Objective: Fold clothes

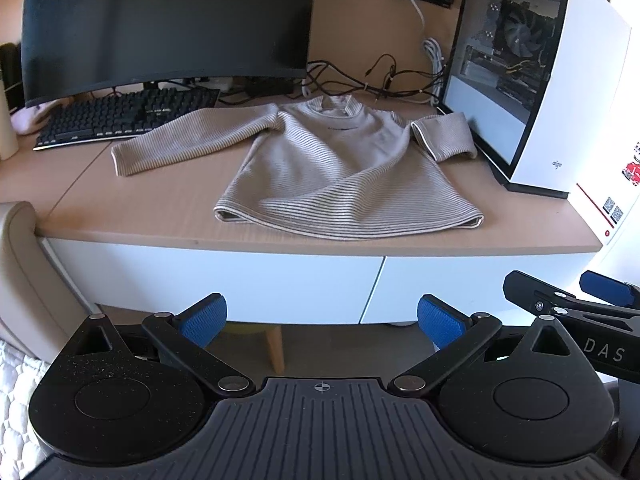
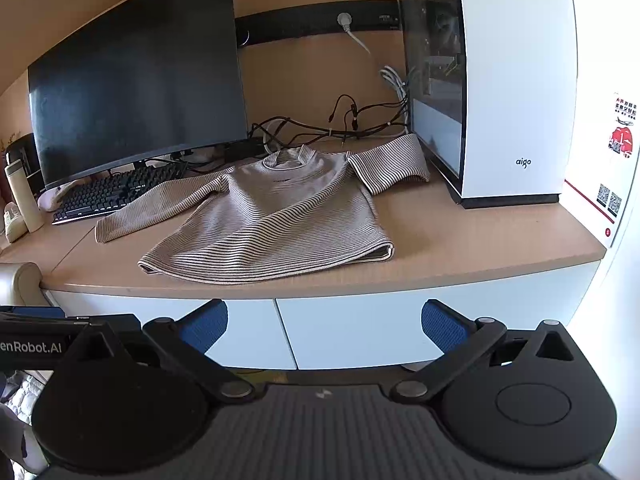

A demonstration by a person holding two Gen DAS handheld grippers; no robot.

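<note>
Nearest the lens in each wrist view: the black gripper body and its two blue-padded fingers. Left gripper [image 1: 322,318] has its jaws spread wide, nothing between them. Right gripper [image 2: 324,322] likewise: jaws apart, empty. Both are held below and in front of the worktop [image 1: 120,208] edge, well short of the cloth. The right gripper also shows at the right margin of the left view, and part of the left one at the left margin of the right view.

Task item: striped sweater [image 1: 336,168], lying front-up near the front edge of the worktop, collar toward the back wall. Its left-hand sleeve, as seen from the cameras, is stretched out toward the keyboard [image 1: 124,120]. The other sleeve is doubled back on itself beside the PC case [image 1: 560,80]; whether it touches the case I cannot tell.

Progress, judged: no fold made yet. The body lies roughly flat with a diagonal ridge across it and the hem gaping slightly. Everything remains: sleeves in, body folded.

Hard to make out:
- Cuff of the bent sleeve is tucked out of sight.
- Small dark mark on the chest, unreadable.
- Cables [image 1: 360,80] behind the collar; contact with the cloth unclear.
- The person's hands are not visible.
- Fisheye bends the worktop edge.
- Monitor [image 1: 168,20] dark, hides the wall behind.
</note>
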